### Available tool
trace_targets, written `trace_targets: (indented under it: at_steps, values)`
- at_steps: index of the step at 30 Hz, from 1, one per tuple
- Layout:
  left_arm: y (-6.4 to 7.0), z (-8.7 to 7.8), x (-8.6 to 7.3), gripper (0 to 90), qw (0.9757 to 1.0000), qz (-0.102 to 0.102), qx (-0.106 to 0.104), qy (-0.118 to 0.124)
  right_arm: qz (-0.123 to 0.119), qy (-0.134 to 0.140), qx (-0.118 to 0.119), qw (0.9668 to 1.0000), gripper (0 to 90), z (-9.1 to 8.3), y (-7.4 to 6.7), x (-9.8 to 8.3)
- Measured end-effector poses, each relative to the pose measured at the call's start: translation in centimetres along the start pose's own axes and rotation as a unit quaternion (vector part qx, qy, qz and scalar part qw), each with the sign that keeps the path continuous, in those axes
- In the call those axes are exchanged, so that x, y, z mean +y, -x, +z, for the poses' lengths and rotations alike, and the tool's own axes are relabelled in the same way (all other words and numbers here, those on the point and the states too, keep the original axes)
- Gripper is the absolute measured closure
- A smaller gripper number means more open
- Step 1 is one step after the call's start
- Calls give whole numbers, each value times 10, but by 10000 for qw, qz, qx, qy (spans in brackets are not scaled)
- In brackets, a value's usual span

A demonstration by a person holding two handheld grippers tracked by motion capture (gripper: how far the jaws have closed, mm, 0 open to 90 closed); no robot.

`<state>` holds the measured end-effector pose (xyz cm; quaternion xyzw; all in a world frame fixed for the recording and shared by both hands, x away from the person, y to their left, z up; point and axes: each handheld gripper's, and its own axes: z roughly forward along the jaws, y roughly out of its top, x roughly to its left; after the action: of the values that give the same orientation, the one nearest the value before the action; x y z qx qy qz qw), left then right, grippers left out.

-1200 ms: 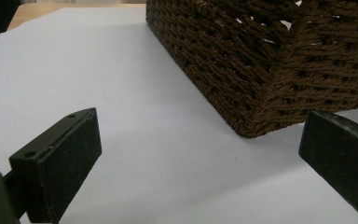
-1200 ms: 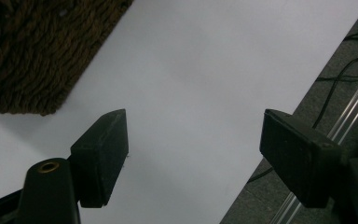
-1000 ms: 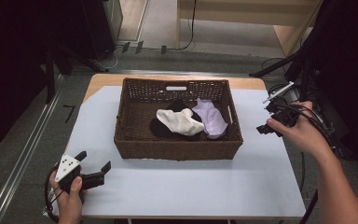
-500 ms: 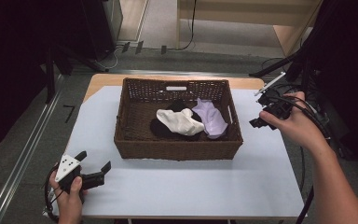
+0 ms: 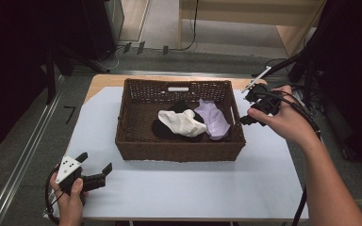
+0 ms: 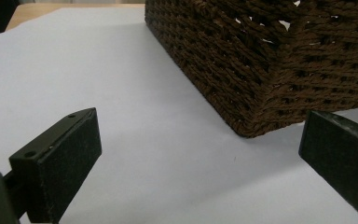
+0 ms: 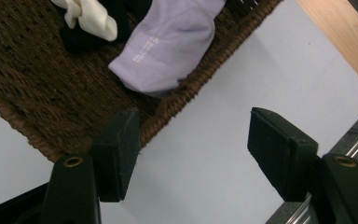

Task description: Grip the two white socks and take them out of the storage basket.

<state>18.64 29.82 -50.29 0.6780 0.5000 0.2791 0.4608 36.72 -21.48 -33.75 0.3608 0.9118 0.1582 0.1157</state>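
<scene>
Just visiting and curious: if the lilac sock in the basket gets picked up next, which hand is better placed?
Probably the right. The right gripper, fingers open, hovers by the basket wall beside the lilac sock; the left gripper sits at the table's near corner.

One brown wicker basket (image 5: 179, 150) sits on the table. Inside the basket lie three pieces of cloth: one white (image 5: 181, 122), one lavender (image 5: 212, 120), and one black (image 5: 162, 129) partly under the white one. Two handheld grippers are near the basket: the left gripper (image 5: 94, 170) and the right gripper (image 5: 246, 106).
</scene>
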Motion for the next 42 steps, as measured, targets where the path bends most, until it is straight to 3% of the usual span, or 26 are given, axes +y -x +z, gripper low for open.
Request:
trace_targets:
  at_steps: [26,42]
  values:
    - [0,0,0,0,10000,18,-20,9,-510,-70,246,9984,342,29,-48,49]
    - [0,-1,0,0,10000,19,-40,16,-672,-102,421,9968,330,51,-73,72]
